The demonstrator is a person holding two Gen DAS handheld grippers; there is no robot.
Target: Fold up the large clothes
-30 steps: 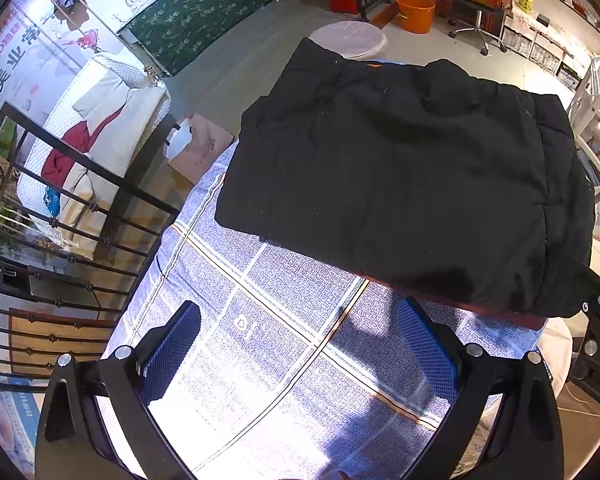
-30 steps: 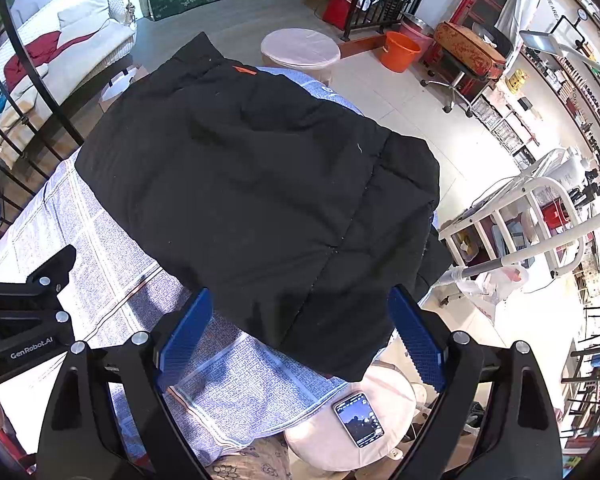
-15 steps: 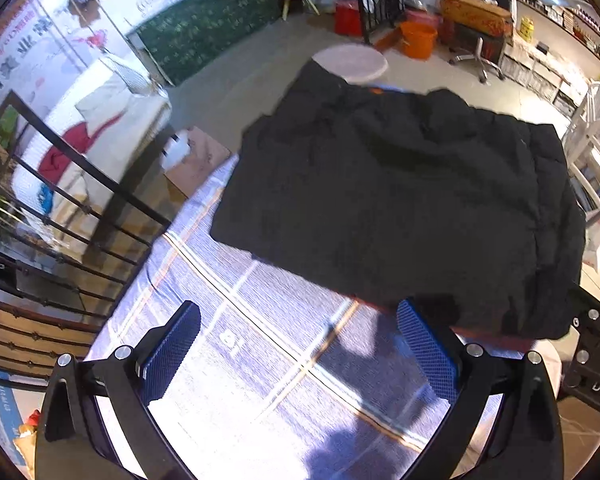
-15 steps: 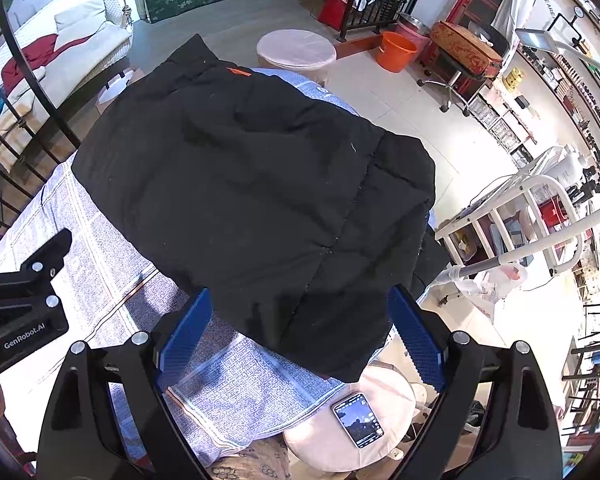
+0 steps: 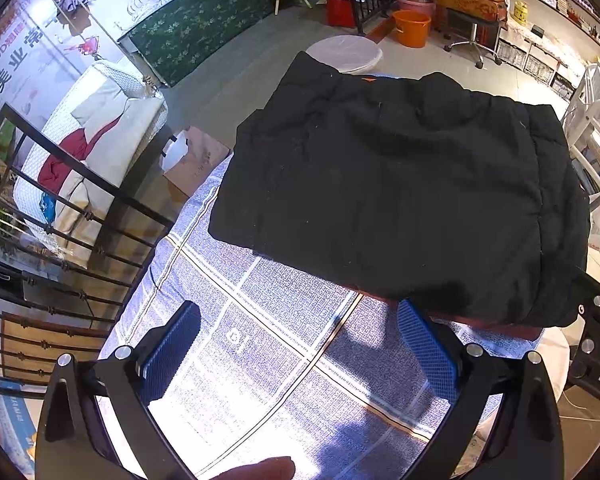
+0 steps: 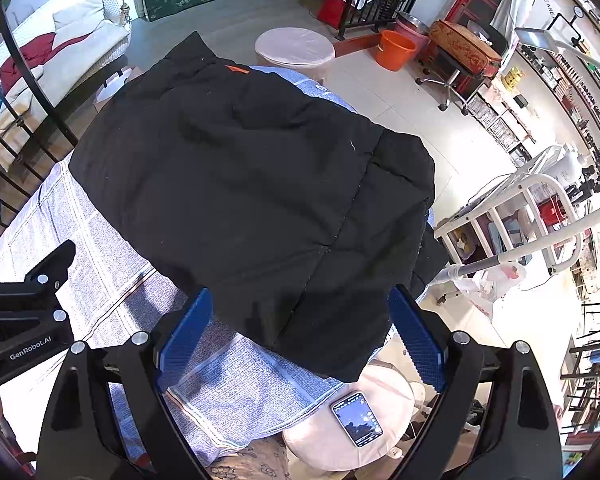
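A black padded jacket (image 5: 400,196) lies folded into a thick rectangle on a table covered with a blue checked cloth (image 5: 268,344). It also shows in the right wrist view (image 6: 260,200), with a small orange tag near its far edge. My left gripper (image 5: 300,344) is open and empty, above the cloth just short of the jacket's near edge. My right gripper (image 6: 300,336) is open and empty, above the jacket's near right corner. The left gripper's body (image 6: 24,320) shows at the left of the right wrist view.
A phone (image 6: 357,418) lies on a pink stool (image 6: 384,440) below the table's right corner. A black metal railing (image 5: 60,216) runs along the left. A white round stool (image 6: 294,46), an orange bucket (image 6: 394,50) and a white rack (image 6: 512,216) stand around.
Both grippers have stayed open. The left wrist view swayed and came back slightly closer to the jacket. The jacket has not moved.
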